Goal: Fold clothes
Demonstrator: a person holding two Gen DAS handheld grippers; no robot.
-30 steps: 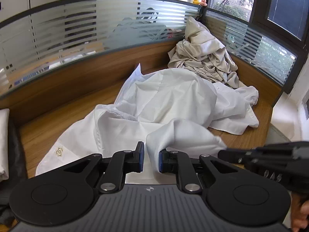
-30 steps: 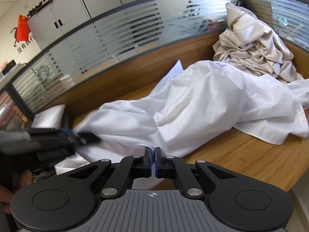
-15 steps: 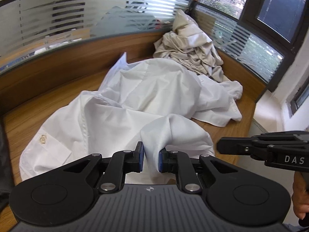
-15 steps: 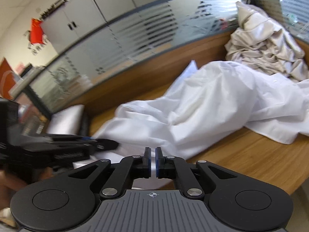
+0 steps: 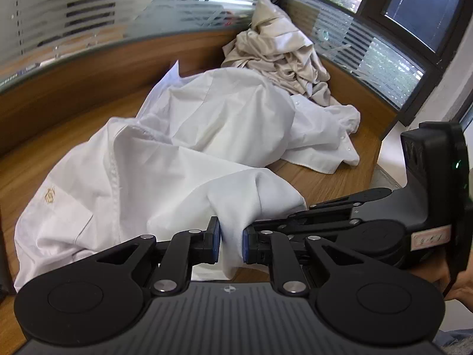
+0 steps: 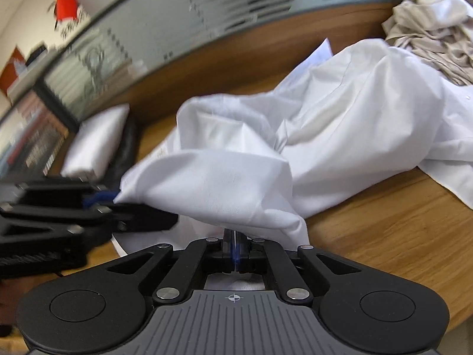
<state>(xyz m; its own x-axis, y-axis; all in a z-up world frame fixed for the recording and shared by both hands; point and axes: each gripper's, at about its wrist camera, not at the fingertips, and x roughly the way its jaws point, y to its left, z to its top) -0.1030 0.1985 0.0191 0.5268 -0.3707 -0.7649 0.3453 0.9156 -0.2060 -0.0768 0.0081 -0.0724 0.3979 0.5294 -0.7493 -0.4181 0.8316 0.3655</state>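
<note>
Now both our grippers pinch the white shirt (image 5: 183,159) at the near desk edge.

We see the left gripper (image 5: 231,244) clamping a thick fold, as a second ago. The right gripper (image 6: 235,248), pads nearly together on thin cloth, has dropped and drawn in just beside it; the beige heap (image 5: 283,56) stays behind.

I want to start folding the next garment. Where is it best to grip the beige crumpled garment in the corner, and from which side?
Probably grip the beige garment at its loose lower edge, which spreads onto the desk beside the white shirt. Come from the open front side, since partitions close in behind the heap.
</note>
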